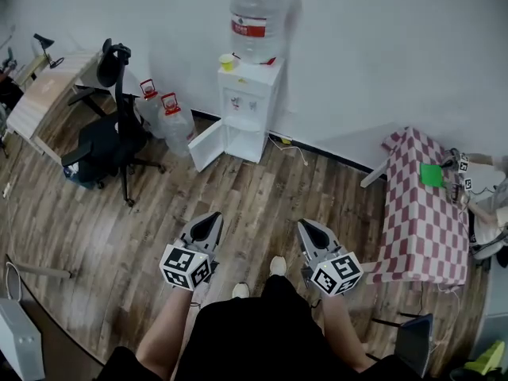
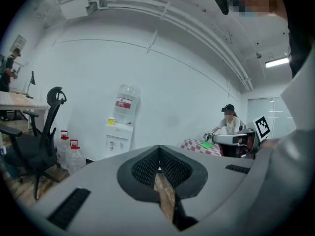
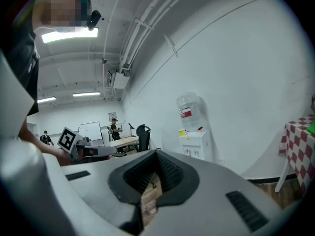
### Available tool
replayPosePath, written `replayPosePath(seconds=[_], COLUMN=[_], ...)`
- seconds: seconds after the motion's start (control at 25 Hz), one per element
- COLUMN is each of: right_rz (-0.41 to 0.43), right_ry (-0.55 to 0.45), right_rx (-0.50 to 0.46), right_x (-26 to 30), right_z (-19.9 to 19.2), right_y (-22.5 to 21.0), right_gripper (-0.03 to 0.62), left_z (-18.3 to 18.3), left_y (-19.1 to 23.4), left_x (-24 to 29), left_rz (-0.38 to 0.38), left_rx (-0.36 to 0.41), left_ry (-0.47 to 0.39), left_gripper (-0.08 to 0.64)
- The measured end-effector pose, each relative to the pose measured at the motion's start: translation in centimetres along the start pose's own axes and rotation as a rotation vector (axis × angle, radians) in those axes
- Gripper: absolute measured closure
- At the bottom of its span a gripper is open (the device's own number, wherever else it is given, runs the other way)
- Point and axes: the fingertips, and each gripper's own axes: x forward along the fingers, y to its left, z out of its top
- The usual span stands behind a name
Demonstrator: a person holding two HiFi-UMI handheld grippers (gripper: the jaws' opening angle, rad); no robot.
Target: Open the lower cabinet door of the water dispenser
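My grey left tongs [image 1: 212,219] and right tongs [image 1: 305,226] are pinched shut, empty. The boxy white water dispenser [image 1: 248,105] shows its flat lower door [image 1: 205,145] swung open.

The wall [image 1: 381,54] is plain white, and the floor [image 1: 262,205] is made of brown wooden planks. At the left, a black office chair [image 1: 111,145] stands beside a wooden desk [image 1: 40,101]. At the right stands a cloth-covered desk [image 1: 421,228], checked red and white. Long ceiling lamps [image 3: 69,34] are lit.
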Motion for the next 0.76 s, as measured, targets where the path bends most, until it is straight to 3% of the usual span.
replayPosePath(seconds=[0.44,0.76], right_rz=[0.049,0.068], right_ry=[0.001,0.024], right_rx=[-0.013,-0.001], right_x=[0.5,-1.3], right_z=[1.4,1.8], right_y=[-0.4,-3.7], right_gripper=[0.571,0.571], left_z=[0.9,1.8], left_y=[-1.1,-4.7], left_x=[0.1,3.1], left_rz=[0.052,0.047], left_rx=[-0.046,-0.047], left_ry=[-0.031,-0.034], left_gripper=[0.546,0.546])
